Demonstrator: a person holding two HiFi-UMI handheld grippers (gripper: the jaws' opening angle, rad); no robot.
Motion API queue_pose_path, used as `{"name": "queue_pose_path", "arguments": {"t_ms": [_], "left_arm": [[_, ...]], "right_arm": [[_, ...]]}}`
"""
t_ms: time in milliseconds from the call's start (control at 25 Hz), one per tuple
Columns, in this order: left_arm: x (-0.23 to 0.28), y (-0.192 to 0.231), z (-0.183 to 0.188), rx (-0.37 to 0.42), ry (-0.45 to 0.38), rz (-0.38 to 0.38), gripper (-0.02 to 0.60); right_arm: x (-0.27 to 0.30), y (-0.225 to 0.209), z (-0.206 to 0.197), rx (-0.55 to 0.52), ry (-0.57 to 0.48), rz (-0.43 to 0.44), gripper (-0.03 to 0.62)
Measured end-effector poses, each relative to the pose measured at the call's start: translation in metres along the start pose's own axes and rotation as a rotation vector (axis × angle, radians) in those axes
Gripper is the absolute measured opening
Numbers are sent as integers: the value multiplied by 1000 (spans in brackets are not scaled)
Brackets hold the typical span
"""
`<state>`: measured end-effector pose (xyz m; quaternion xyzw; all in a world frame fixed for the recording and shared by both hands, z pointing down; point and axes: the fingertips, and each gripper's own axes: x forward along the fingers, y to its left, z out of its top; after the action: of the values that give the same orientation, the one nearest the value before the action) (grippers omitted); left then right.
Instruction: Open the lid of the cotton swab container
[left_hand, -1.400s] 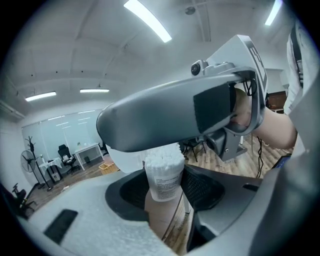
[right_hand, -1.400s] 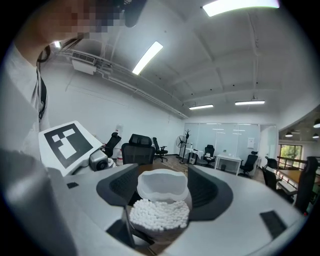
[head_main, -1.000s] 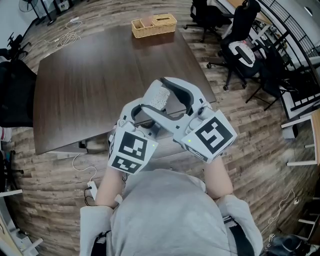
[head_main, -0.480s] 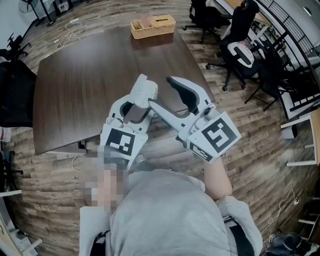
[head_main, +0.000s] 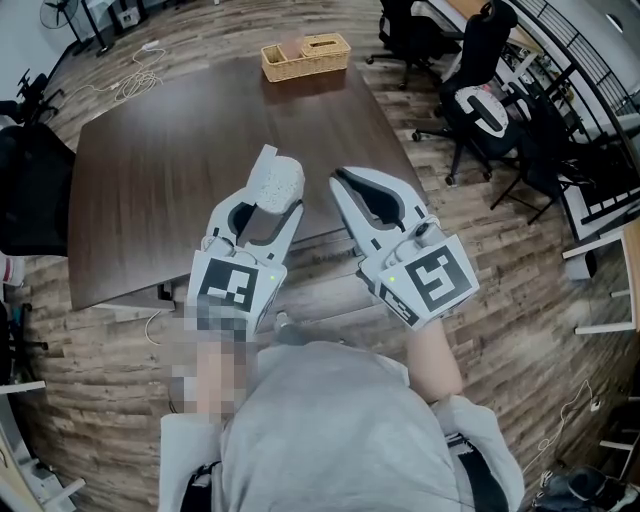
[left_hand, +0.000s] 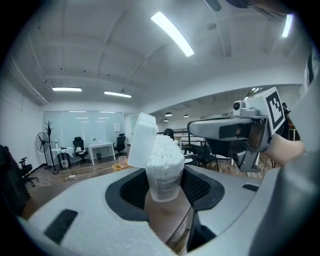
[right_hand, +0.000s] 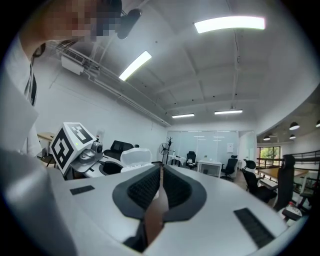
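Note:
The cotton swab container (head_main: 283, 181) is a small clear cup packed with white swabs, and my left gripper (head_main: 272, 198) is shut on it over the wooden table (head_main: 140, 190). In the left gripper view the cup (left_hand: 165, 172) stands upright between the pads, and its white lid (left_hand: 142, 140) is flipped up on the left side. My right gripper (head_main: 338, 183) hangs just to the right of the container, apart from it. Its jaws are shut with nothing between them, as the right gripper view (right_hand: 161, 172) shows.
A wicker basket (head_main: 305, 53) with boxes sits at the table's far edge. Black office chairs (head_main: 480, 70) stand to the right of the table. Cables lie on the wood floor at the far left (head_main: 135, 75). The table's near edge runs just under the grippers.
My right gripper has drawn back to the right, off the container's top, and its jaws have gone from wide open to shut. The left gripper has carried the container a little left and forward.

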<state>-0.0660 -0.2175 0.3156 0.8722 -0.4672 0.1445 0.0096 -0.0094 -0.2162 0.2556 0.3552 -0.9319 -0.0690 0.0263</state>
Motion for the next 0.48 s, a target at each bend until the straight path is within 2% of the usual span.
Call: {"name": "queue_pose_path", "arguments": {"t_ms": [480], "left_arm": [[-8,4,14,-6,-64,59,192]], "right_arm": [[-23,-25,-5,5,-4,-85,23]]}}
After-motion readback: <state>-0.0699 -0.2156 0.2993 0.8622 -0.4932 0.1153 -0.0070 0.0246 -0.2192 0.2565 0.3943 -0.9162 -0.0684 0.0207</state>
